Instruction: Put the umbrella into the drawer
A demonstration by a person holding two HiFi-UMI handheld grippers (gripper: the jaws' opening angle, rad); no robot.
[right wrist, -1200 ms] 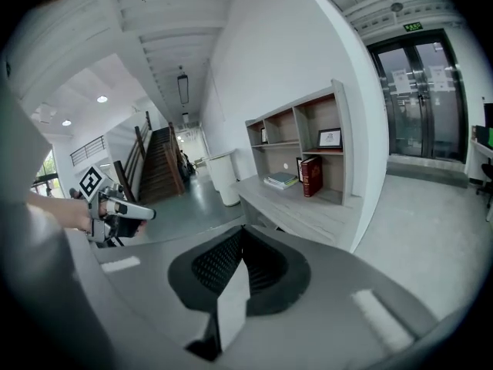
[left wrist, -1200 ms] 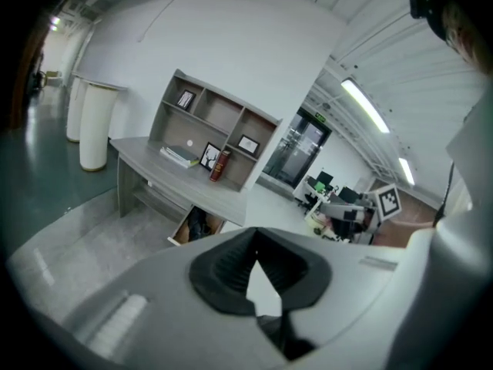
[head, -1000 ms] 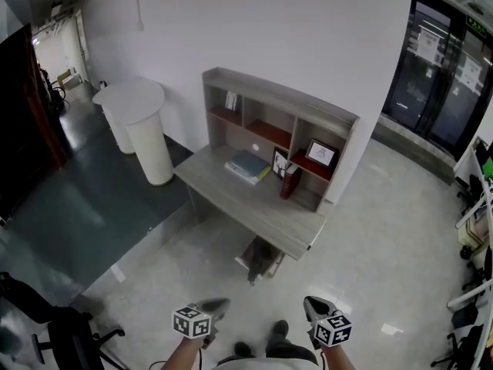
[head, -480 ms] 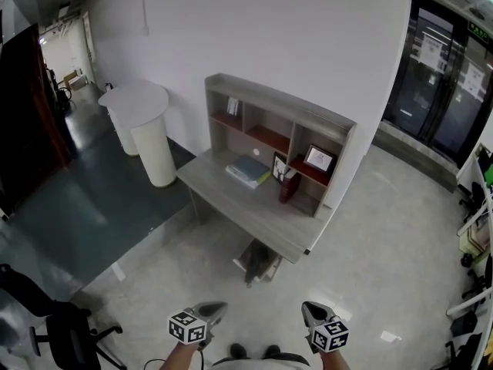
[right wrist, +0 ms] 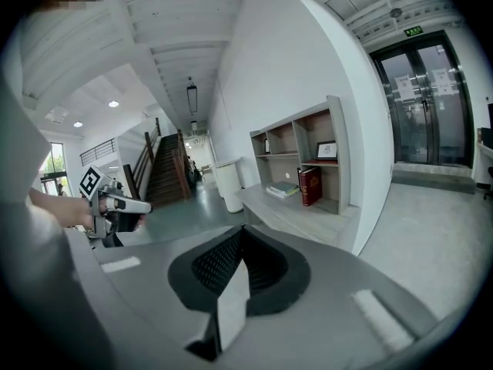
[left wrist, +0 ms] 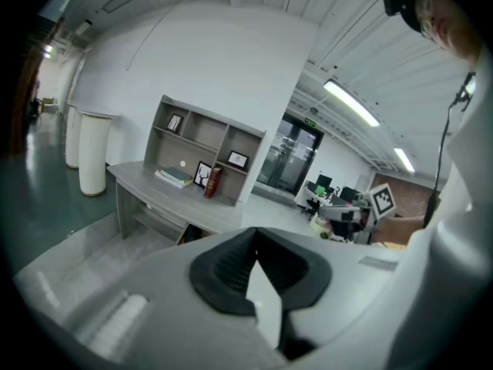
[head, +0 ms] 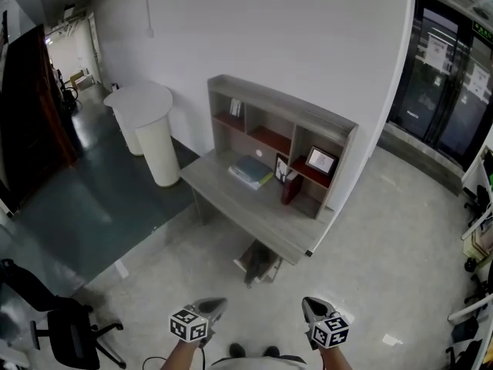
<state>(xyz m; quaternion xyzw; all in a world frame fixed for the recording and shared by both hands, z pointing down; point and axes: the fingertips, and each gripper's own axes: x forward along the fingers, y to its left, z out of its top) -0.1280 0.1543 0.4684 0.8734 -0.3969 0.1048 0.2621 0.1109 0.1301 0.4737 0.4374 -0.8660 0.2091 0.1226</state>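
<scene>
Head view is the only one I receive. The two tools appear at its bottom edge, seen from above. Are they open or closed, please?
Observer: The left tool is shut. Its own view shows the jaws together with nothing between them.
Operator: And the other one?
Observer: The right tool is shut as well, and empty.
Operator: What is the dark red thing on the desk?
Observer: The right gripper view shows it from the side. It is a red book standing upright, below the shelf with the framed picture.
</scene>
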